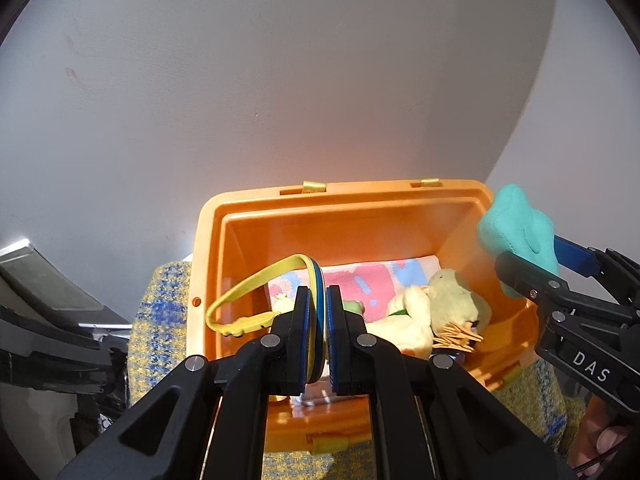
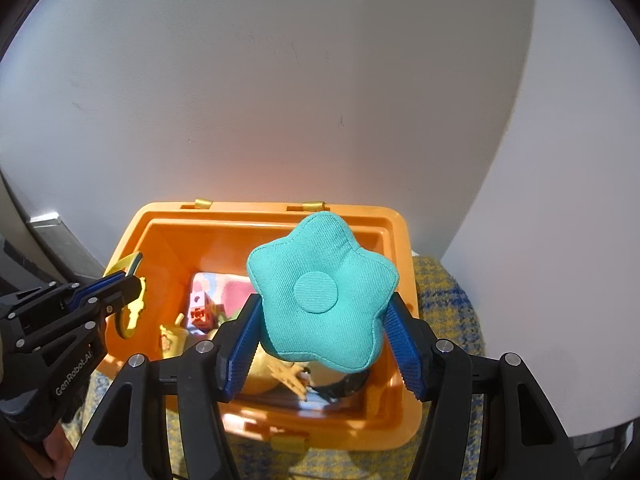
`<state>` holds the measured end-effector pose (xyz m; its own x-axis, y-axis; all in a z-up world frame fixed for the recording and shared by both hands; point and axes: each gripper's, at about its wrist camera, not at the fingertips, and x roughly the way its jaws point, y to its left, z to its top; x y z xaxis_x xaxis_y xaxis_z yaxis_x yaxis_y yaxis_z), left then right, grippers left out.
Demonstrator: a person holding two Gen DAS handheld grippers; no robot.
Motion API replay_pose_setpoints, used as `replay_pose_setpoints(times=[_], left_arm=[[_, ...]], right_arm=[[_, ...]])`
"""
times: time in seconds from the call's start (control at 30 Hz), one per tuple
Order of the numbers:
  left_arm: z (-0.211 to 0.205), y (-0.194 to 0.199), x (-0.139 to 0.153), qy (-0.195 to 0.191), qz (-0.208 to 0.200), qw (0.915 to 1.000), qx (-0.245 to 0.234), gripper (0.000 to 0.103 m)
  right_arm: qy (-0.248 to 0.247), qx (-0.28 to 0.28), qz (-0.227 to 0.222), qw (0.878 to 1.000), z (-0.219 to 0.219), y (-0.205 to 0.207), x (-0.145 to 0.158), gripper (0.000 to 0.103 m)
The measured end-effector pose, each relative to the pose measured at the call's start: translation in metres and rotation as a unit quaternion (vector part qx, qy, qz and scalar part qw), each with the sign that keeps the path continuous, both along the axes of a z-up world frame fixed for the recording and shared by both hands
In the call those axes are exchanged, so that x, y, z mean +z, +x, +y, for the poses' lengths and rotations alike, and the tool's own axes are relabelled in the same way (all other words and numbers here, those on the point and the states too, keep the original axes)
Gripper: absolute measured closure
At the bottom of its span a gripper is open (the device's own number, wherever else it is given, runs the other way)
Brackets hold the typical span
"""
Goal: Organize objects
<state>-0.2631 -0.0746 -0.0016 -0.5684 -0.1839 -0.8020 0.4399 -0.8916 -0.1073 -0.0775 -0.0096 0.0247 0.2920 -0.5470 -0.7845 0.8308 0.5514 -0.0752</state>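
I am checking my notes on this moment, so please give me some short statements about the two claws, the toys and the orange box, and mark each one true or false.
1. The right claw holds a teal star-shaped cushion above the orange box. True.
2. The left claw is open and holds nothing. False: it is shut on a flat yellow and blue toy with a yellow loop.
3. The orange box has no things in it. False: a pale plush toy and a pink patterned cloth lie inside, among others.
4. The box stands on a yellow and blue woven fabric. True.
5. The box is covered by its lid. False: it is open at the top.
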Motion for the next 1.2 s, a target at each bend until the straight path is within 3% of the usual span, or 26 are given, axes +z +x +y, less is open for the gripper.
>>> replay_pose_setpoints(times=[0.1,0.17,0.27,0.37,0.6,1.2], left_arm=[[-0.001,-0.001,-0.001,-0.008,-0.005,0.9999,0.008,0.083],[-0.001,0.001,0.001,-0.018,-0.004,0.9997,0.017,0.048],[0.000,0.005,0.005,-0.036,-0.004,0.9988,0.034,0.030],[0.000,0.010,0.008,-0.053,-0.013,0.9971,0.054,0.012],[0.007,0.024,0.013,-0.055,-0.024,0.9958,0.069,0.011],[0.045,0.079,0.030,-0.044,-0.019,0.9954,0.083,0.010]], right_arm=[[0.001,0.000,0.002,1.000,-0.001,0.001,-0.002,0.037],[-0.001,-0.002,0.001,1.000,-0.001,0.000,-0.002,0.030],[-0.011,-0.011,0.003,1.000,0.002,-0.002,-0.001,0.013],[-0.009,-0.014,0.008,1.000,0.005,-0.004,-0.002,0.010],[-0.003,-0.021,0.011,1.000,-0.001,-0.009,0.001,0.010],[0.001,-0.027,0.007,1.000,0.046,-0.041,0.015,0.010]])
